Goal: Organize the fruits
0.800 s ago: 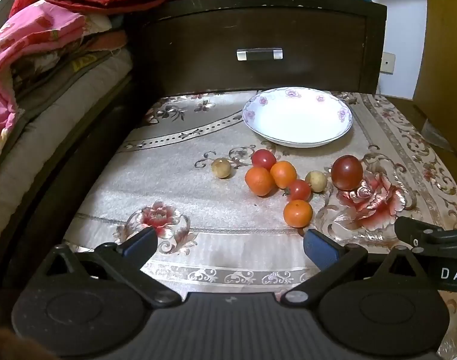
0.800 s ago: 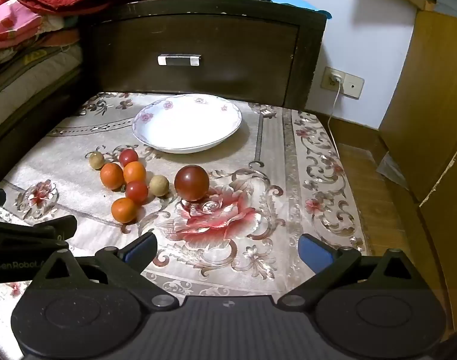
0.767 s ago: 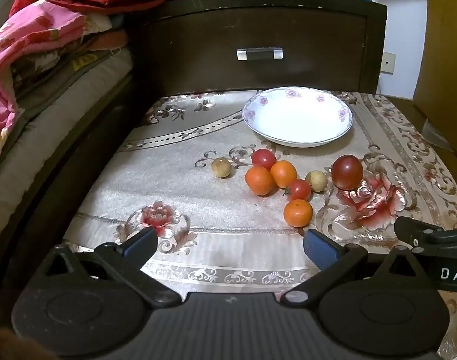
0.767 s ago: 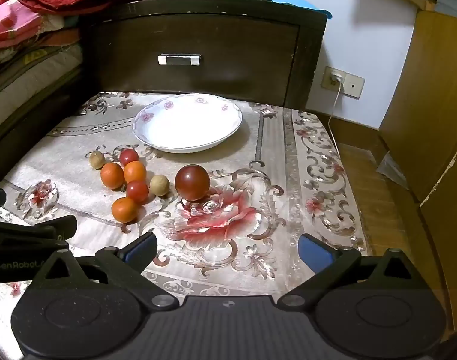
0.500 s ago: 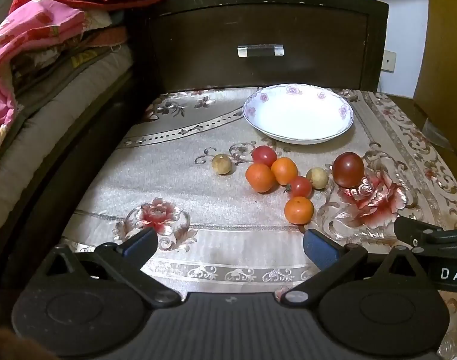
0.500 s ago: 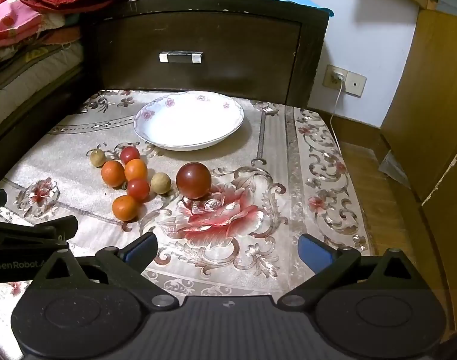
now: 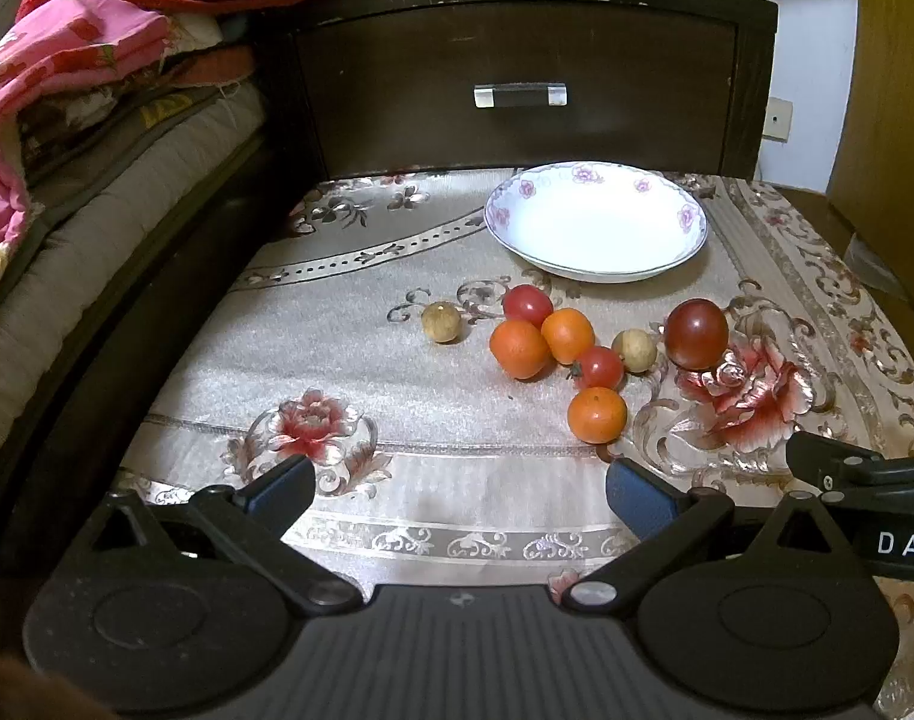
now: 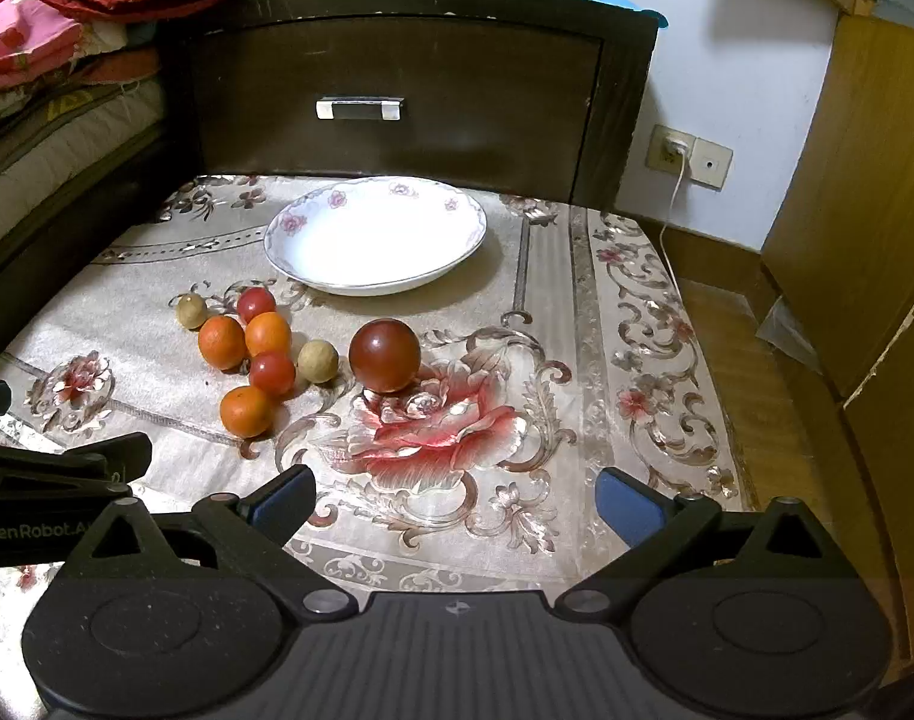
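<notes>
Fruit cluster loose at frame centre, below empty plate; left claw and right claw both wide open, empty.

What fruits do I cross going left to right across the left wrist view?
Tan longan → orange → orange → tan longan → dark red plum. The cherry tomatoes and the nearest orange overlap these in left-right position, so they are left out.

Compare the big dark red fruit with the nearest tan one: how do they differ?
The dark red fruit is clearly larger than the tan fruit. The red one is glossy with a highlight; the tan one looks matte. The red one stands apart at the cluster's right; the tan one sits close beside a small tomato. Both are round and lie on the tablecloth.
</notes>
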The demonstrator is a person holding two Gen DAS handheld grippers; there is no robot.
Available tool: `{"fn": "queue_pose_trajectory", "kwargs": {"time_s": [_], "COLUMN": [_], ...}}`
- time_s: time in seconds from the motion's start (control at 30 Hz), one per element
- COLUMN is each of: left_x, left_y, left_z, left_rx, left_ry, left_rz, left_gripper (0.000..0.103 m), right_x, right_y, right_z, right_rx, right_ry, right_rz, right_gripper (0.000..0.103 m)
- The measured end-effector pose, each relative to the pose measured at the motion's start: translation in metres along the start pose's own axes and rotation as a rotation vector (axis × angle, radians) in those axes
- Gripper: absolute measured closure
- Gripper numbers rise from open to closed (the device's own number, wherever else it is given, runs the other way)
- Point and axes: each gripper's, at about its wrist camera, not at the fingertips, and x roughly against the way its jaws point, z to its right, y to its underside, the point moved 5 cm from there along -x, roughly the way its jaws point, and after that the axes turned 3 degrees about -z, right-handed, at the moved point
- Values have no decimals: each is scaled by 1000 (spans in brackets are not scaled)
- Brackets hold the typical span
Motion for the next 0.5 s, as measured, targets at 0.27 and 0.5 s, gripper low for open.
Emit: {"fn": "queue_pose_trajectory", "kwargs": {"time_s": [0.27,0.5], "left_x": [-1,-2], "left_y": [2,2], "left_z": [0,1], "left_rx": [0,-8], "left_ry": [1,-2], "left_rz": [-2,-2], "left_gripper": [0,0], "right_x": [1,-2], "right_y": [1,2], "right_z": [-1,-3], "right_rx": [0,3], "right_ry": [-9,-17], "right_rz": [-2,-11], "right_gripper": [10,12]}}
